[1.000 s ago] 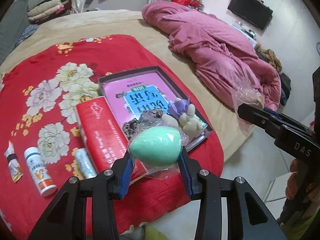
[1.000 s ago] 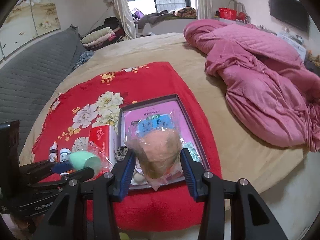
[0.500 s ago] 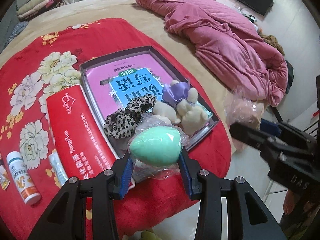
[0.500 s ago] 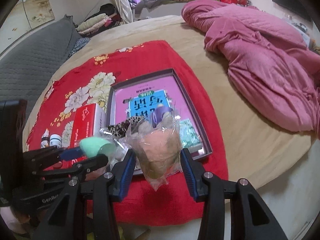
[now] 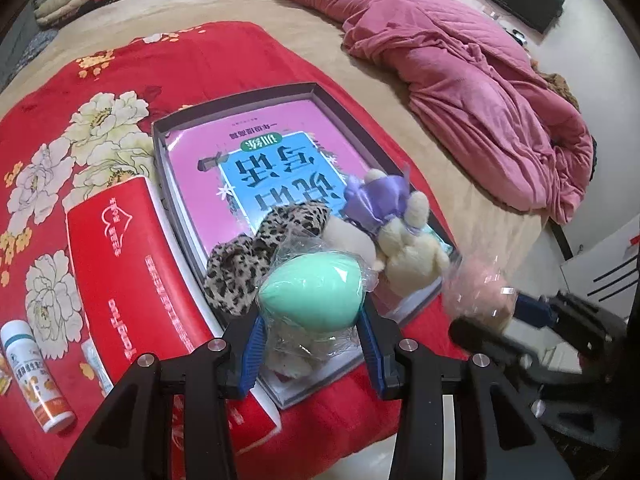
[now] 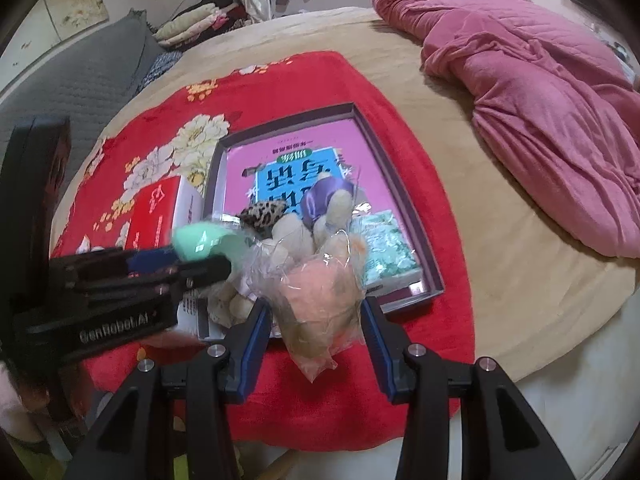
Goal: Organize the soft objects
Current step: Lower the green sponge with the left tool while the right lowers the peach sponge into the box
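Observation:
My left gripper (image 5: 310, 322) is shut on a mint-green egg-shaped sponge (image 5: 312, 294) in a clear wrapper, held just above the near end of a dark shallow box (image 5: 236, 100). My right gripper (image 6: 316, 320) is shut on a pink sponge (image 6: 320, 296) in a clear bag, also over the box's near end. The box holds a pink and blue book (image 5: 256, 160), a leopard-print scrunchie (image 5: 248, 264) and a cream plush toy with a purple bow (image 5: 400, 236). The left gripper (image 6: 188, 258) with its green sponge appears blurred in the right wrist view.
The box lies on a red floral blanket (image 5: 120, 80) on a beige bed (image 6: 500, 280). A red packet (image 5: 124, 272), a white bottle (image 5: 36, 376) and a small tube (image 5: 96, 368) lie left of the box. A pink quilt (image 5: 460, 76) is heaped at the right.
Both grippers have come down and closer to the box, each keeping its wrapped sponge. The scrunchie and plush toy now appear larger and nearer in both views.

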Tool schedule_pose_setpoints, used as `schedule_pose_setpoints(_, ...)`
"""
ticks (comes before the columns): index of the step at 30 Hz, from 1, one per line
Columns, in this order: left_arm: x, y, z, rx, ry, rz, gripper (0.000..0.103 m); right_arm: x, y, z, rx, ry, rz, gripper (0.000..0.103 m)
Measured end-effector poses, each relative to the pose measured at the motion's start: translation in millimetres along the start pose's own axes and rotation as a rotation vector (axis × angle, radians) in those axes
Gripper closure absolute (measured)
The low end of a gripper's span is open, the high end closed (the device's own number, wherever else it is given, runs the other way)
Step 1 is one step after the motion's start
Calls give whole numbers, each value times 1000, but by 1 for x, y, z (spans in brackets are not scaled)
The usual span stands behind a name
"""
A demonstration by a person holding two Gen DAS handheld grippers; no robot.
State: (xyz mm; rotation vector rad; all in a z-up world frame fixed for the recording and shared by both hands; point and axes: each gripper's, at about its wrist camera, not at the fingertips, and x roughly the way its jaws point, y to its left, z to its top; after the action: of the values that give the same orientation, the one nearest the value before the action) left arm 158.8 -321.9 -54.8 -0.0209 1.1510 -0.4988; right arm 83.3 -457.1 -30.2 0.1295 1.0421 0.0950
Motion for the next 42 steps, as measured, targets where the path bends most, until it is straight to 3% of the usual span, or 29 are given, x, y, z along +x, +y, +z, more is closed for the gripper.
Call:
schedule_pose_setpoints(16,27,15,26,-17,30,42,59,36,18,-1,-38,54,19,57)
schedule_pose_setpoints(42,31,22,29,-24,35,37,59,67,12,10,-33,31,-4,57)
